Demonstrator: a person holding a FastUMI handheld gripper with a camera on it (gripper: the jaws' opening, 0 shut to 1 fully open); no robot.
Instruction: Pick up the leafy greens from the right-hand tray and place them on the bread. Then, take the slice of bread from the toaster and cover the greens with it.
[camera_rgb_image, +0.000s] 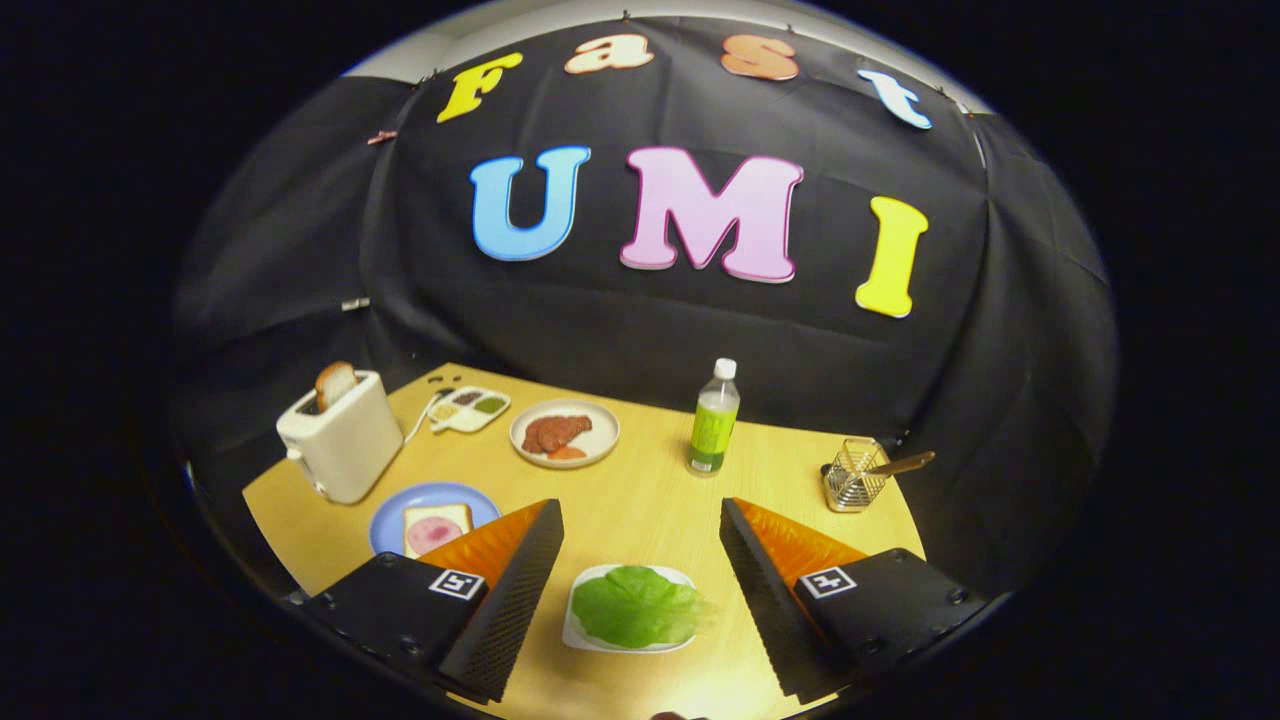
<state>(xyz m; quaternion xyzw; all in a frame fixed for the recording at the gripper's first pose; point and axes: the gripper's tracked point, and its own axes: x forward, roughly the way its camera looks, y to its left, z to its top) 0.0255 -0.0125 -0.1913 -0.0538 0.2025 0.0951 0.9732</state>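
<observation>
Gripper (640, 520): fingers spread wide, gripping nothing. Leafy greens (636, 606) lying flat on white tray (578, 632) btwn fingers, long axis crosswise. Bread (335, 383) sticking upright from toaster (342, 438). Labels unreadable.

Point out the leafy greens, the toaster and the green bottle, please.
leafy greens (634, 606), gripper view, middle of the leaf, between the open fingers.
toaster (345, 440), gripper view, its white side.
green bottle (713, 428), gripper view, its label.

Green lettuce leaf (636, 606) flat on white tray (580, 588); ham-topped bread (436, 528) on blue plate (392, 518); toast slice (334, 384) upright in white toaster (345, 440).
</observation>
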